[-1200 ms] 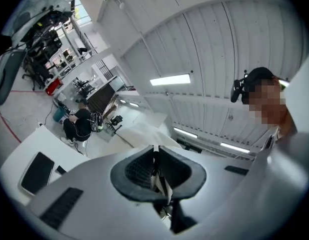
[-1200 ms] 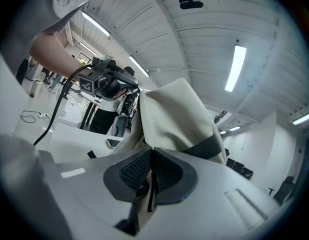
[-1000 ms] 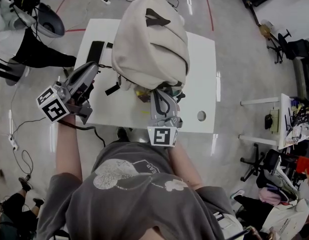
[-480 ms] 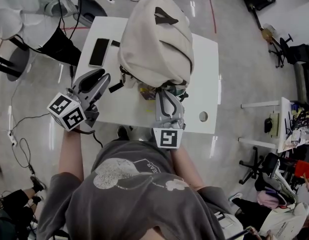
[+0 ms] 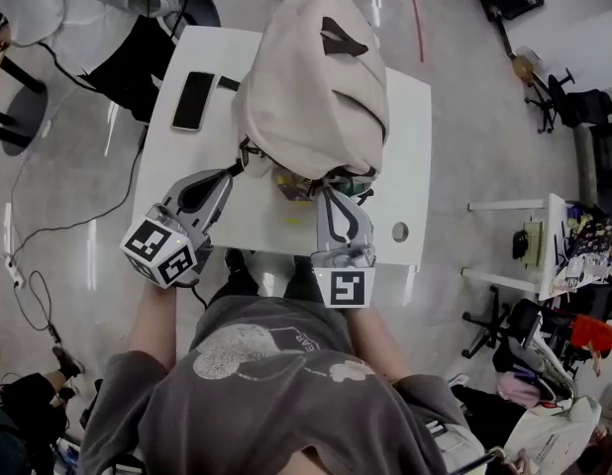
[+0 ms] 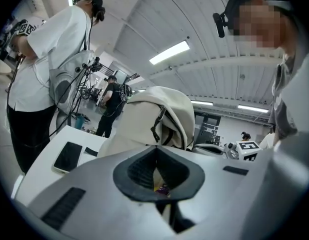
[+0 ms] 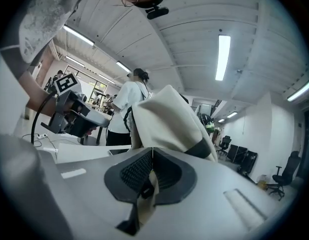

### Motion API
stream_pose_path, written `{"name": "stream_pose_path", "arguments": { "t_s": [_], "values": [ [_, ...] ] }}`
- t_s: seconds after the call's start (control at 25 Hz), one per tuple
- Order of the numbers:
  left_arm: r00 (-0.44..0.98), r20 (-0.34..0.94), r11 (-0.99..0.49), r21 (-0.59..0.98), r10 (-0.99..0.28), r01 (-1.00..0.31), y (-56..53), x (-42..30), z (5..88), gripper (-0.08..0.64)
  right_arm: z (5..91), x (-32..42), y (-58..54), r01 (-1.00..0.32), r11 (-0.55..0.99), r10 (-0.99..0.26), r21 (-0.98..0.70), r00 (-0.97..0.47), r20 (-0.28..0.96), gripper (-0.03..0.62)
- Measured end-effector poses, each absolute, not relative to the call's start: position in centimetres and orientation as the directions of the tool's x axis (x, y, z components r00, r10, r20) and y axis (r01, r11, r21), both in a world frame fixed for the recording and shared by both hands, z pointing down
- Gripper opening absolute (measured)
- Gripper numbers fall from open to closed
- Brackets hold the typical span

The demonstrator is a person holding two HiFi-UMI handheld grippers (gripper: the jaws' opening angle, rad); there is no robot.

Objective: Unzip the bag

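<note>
A dark phone is lying on the white table to the left of the bag, well apart from it. The left gripper is reaching toward the bag's near left corner, where a black strap is hanging off the cream fabric. Its jaws have just been closing and are now meeting at the tips (something dark is showing in the slot under the pads, but I cannot tell whether it is pinched). The bag itself is standing bulging and upright in the middle of the table. Something small and colourful is peeking out from under the bag's near edge. Just right of that, the right gripper is pushing up against the bag's near side. Its jaws have also just been closing and are now clamping a cream strip of the bag with a small dark piece on it. A round hole is showing in the table, right of the bag and nearer the person.
</note>
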State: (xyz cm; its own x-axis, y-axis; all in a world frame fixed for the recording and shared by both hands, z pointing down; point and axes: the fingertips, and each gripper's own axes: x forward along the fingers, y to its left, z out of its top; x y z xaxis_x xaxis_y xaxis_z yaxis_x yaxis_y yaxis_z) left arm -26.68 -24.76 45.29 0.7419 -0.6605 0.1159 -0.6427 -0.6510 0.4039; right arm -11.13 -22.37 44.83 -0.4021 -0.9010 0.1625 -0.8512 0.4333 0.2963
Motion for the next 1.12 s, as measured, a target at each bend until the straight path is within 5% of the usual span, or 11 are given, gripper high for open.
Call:
{"name": "stream_pose_path", "arguments": {
  "t_s": [0.44, 1.12],
  "values": [
    [0.675, 0.088, -0.579, 0.441, -0.733, -0.686, -21.2, -23.4, 45.0, 0.006, 45.5, -9.6, -22.4, -0.789, 0.559, -0.828, 0.254, -0.548, 0.120, 0.002],
    [0.461, 0.132, -0.413, 0.281, -0.877, -0.866, -12.8, -5.8, 42.3, 0.006, 44.1, 7.9, -16.8, -0.665, 0.720, -0.687, 0.199, -0.723, 0.069, 0.000]
  ]
}}
